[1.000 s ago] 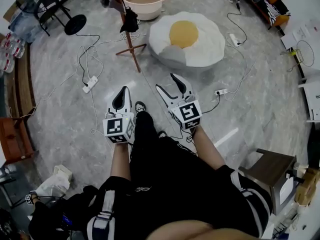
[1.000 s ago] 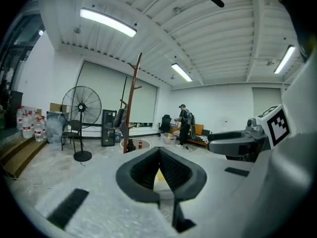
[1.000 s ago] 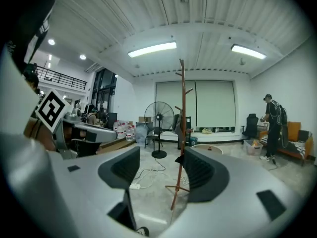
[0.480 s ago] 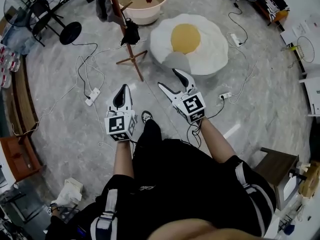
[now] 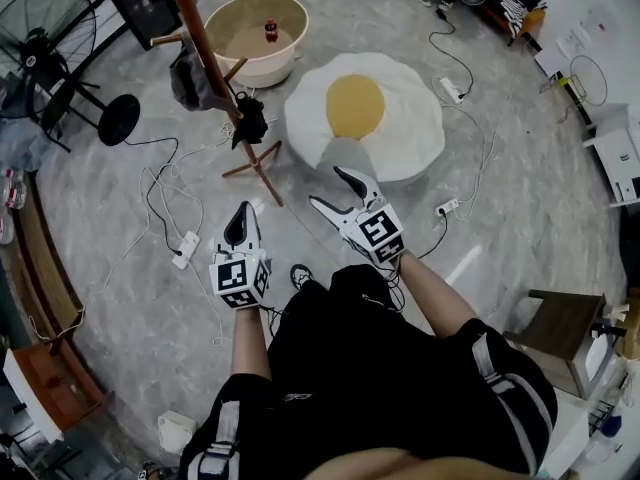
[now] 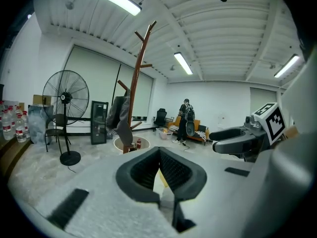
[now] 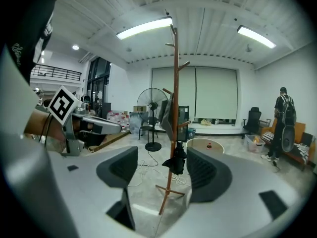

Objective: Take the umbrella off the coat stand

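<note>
Head view: The umbrella (image 5: 250, 123), black and folded, hangs low on the coat stand (image 5: 205, 63), which stands on the floor (image 5: 140, 298). The left hand-held gripper (image 5: 240, 223) and the right hand-held gripper (image 5: 328, 188) are both well apart from the umbrella, which lies ahead of them, nearer the left one.

Left gripper view: The left hand-held gripper (image 6: 159, 157) has its jaws together, with nothing held. The coat stand (image 6: 134, 108) rises ahead and to the left. The umbrella cannot be made out here.

Right gripper view: The right hand-held gripper (image 7: 163, 170) has its jaws wide apart; they have just been opening and grip nothing. The umbrella (image 7: 177, 163) appears in line between the jaws but far beyond them, on the coat stand (image 7: 175, 83).
</note>
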Motion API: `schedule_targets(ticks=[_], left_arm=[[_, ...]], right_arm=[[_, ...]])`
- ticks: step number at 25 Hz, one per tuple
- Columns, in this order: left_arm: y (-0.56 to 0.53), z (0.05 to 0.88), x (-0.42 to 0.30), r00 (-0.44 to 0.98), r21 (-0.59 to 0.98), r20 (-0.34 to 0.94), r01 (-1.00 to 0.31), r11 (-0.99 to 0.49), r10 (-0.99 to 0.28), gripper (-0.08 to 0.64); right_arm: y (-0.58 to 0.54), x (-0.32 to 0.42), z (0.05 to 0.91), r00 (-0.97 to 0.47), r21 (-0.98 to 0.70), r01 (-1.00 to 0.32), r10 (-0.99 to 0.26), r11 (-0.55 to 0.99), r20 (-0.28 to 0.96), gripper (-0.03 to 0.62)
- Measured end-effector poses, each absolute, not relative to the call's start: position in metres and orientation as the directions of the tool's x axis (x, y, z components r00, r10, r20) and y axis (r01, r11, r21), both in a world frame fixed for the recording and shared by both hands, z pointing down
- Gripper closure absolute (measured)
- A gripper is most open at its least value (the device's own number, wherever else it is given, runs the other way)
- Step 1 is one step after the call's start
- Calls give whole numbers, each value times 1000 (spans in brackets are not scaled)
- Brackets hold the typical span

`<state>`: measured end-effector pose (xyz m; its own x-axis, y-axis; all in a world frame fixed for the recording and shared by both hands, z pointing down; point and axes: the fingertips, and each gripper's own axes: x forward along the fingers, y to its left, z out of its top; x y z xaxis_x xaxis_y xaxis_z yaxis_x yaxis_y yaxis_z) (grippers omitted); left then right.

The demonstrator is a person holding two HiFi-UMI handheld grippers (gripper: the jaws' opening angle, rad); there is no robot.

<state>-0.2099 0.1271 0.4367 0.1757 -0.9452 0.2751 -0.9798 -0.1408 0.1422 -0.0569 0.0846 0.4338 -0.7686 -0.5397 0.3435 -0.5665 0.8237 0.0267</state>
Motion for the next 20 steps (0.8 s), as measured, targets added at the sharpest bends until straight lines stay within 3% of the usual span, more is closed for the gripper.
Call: schedule_targets(ticks=[9,20], left_arm=[[61,441,-215,173,116,328,-983,-142,-929,560],[-45,472,-209,56,98,434,-995,-15,-899,560]], right_arm=[[16,-68,443,-796,-27,-547,-510,837,327,281],[-104,-84,487,-885,-78,-372,-328,925,331,290]])
